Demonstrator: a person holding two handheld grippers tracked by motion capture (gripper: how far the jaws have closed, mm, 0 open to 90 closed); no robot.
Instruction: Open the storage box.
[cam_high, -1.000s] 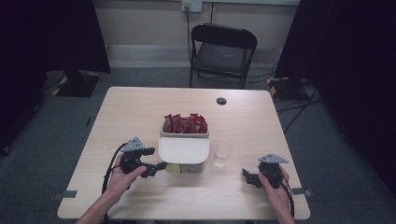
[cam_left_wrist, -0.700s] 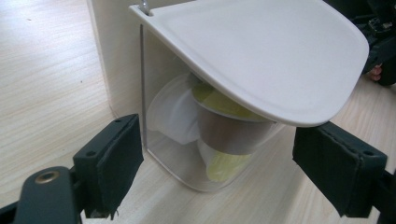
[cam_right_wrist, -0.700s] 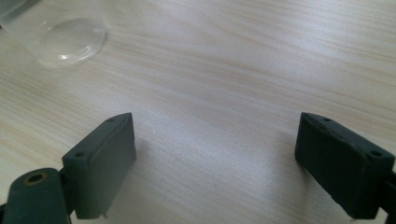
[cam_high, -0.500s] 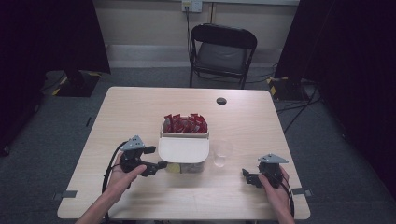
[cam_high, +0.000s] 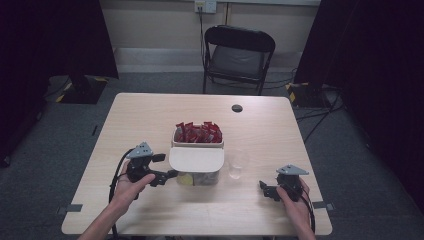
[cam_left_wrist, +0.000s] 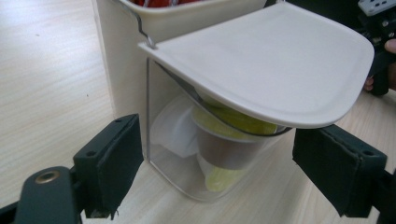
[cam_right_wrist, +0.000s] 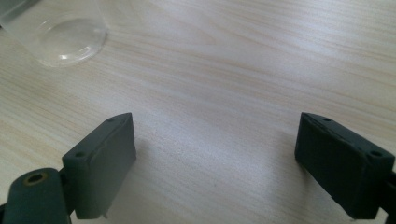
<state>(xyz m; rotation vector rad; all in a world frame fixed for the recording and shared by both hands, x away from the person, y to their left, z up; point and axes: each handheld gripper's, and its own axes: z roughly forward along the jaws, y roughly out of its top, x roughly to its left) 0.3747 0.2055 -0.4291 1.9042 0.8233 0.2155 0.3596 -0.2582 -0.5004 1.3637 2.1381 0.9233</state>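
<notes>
A cream dispenser box stands mid-table, its top bin holding several red packets. A cream lid flap juts out over a clear lower compartment with a cup and yellow-green pieces inside. My left gripper is open just left of the box's front; in the left gripper view its jaws stand wide apart on either side of the clear compartment, touching nothing. A clear plastic cup stands right of the box. My right gripper rests open near the table's front right, with bare wood between its jaws.
A small black disc lies near the table's far edge. A black folding chair stands beyond the table. The clear cup's base is up and left of my right gripper. Cables trail from both grippers toward the front edge.
</notes>
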